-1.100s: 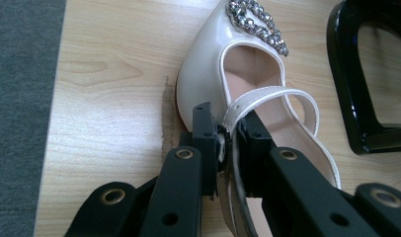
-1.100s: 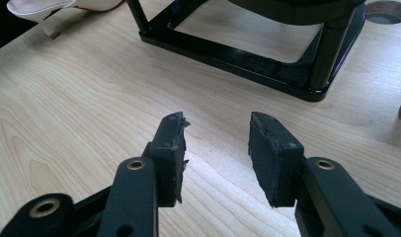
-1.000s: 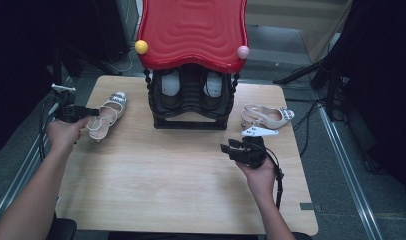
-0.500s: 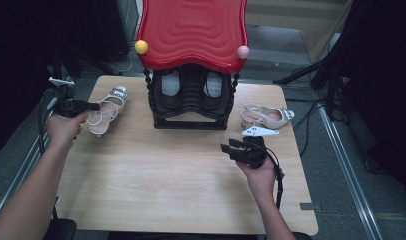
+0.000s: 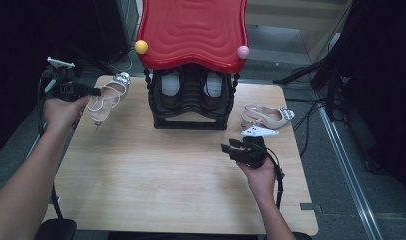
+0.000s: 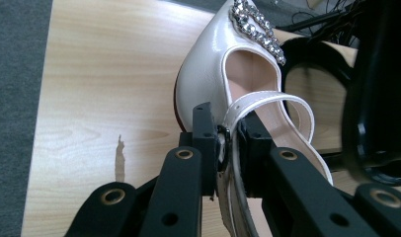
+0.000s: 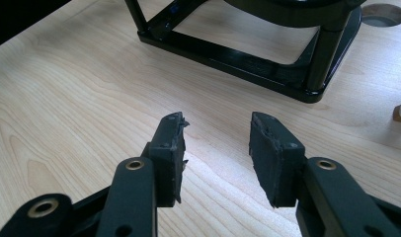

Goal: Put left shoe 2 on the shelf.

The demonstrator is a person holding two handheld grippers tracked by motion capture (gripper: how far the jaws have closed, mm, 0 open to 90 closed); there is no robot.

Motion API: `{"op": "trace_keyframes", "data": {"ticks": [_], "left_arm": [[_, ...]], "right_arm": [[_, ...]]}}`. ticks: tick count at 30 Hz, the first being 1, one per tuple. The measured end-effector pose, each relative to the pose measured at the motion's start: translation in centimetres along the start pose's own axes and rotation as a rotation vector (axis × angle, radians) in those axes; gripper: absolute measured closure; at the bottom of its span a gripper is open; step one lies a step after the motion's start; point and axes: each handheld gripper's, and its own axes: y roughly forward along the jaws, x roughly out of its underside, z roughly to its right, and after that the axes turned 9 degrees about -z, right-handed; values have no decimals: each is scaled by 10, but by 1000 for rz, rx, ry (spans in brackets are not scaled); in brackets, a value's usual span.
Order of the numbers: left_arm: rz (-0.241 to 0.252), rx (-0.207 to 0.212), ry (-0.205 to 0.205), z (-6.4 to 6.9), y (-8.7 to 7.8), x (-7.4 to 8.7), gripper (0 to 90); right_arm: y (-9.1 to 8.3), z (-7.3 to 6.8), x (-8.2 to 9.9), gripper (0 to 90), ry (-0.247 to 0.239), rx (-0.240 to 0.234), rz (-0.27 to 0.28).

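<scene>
The left gripper [image 5: 93,91] has a white shoe [image 5: 107,97] clamped by its strap, near the table's [image 5: 156,185] far left corner. In the left gripper view the jaws are pinched in tight on the thin strap [image 6: 229,129], one pad on each side, and the shoe [image 6: 208,74] points away from the camera with its rhinestone buckle [image 6: 255,27] at the toe. Its shadow lies on the wood off to the side, so it looks lifted off the table. From the high view it sits just left of the black rack [image 5: 191,100], apart from it, held out over the table edge.

The right gripper [image 5: 230,150] is nearer the person, on the right side of the table, pointing left. Its jaws stand wide apart with nothing between them, just bare wood underneath in the right gripper view, where the rack's base [image 7: 267,59] shows ahead of the pads [image 7: 171,148].

The rack has a big red wavy top [image 5: 193,30] with a yellow ball [image 5: 141,47] and a pink ball [image 5: 243,51] at its front corners, and a pair of shoes [image 5: 191,82] tucked under it. The second white shoe [image 5: 266,116] lies on its side to the right of the rack, just beyond the right gripper.
</scene>
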Motion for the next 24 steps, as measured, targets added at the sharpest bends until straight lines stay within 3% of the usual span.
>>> {"op": "trace_keyframes", "data": {"ticks": [11, 19, 24], "left_arm": [[-8, -8, 65, 37, -41, -40, 819], [29, -5, 79, 72, -81, -72, 820], [49, 5, 106, 87, -108, -86, 819]], "right_arm": [[-1, 0, 0, 578, 6, 0, -3], [-3, 1, 1, 578, 9, 4, 4], [-4, 2, 2, 576, 12, 2, 7]]}}
